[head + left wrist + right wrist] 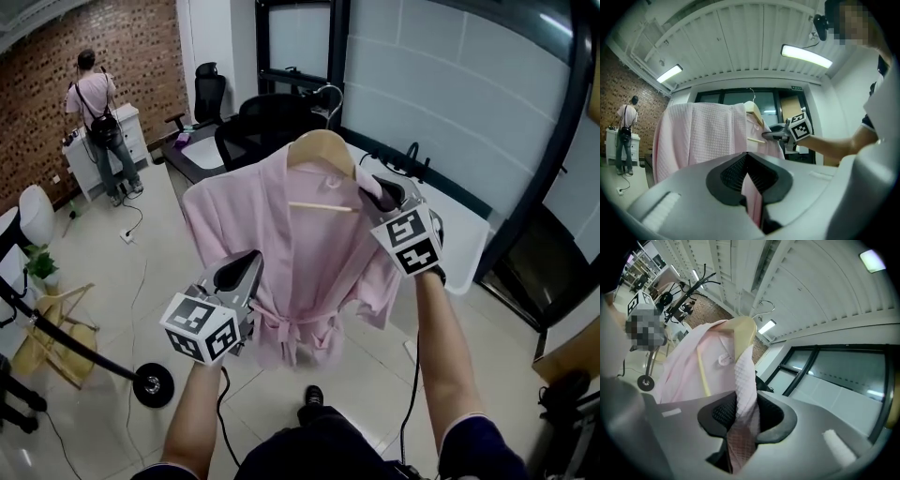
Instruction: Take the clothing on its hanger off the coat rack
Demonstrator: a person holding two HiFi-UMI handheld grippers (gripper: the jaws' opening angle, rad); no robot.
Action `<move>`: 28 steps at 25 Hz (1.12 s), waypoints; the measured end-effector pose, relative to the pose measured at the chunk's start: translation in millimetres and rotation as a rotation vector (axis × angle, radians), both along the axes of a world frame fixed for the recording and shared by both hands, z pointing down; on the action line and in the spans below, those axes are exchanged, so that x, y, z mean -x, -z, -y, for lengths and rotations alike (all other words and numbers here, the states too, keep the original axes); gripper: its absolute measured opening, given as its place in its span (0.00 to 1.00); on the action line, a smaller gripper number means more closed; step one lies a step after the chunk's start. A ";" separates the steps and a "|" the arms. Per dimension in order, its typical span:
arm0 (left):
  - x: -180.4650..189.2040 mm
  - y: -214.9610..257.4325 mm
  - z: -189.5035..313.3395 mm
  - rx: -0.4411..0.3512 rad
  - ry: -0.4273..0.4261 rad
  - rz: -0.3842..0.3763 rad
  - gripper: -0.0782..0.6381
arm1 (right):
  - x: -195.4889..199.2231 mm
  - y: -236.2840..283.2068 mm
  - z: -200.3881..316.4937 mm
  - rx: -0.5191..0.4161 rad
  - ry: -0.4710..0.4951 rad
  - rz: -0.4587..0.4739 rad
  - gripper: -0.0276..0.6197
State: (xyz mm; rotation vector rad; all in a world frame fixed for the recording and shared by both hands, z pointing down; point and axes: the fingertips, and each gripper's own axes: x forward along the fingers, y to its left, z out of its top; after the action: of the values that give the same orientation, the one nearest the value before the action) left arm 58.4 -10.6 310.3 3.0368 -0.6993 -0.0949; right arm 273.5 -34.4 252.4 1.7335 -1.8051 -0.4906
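Observation:
A pink waffle robe [300,244] hangs on a wooden hanger [322,148] in mid-air; its metal hook [330,94] rests on nothing. My right gripper [370,192] is shut on the robe's shoulder cloth at the hanger's right end, and pink fabric [743,380] fills its jaws [740,420] below the hanger [743,331]. My left gripper [251,267] is shut on the robe's lower left edge, with a pink strip pinched between its pads [749,180]. The left gripper view shows the robe [703,136] and the right gripper [771,136] beyond it.
A black stand with a round base [150,384] leans in from the left. Black office chairs [267,127] and a white table [459,234] lie behind the robe. A person [98,112] stands at a cabinet far back left. A wooden chair [52,337] sits at the left.

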 end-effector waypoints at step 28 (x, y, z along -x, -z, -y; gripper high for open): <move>-147.2 -12.2 139.9 0.021 0.044 0.020 0.12 | -151.7 25.7 163.0 -0.046 0.020 0.030 0.20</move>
State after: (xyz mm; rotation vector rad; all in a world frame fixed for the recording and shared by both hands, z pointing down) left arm 205.6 -150.5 322.4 3.0066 -0.7639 -0.0581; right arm 425.2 -197.3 226.7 1.7642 -1.8467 -0.5206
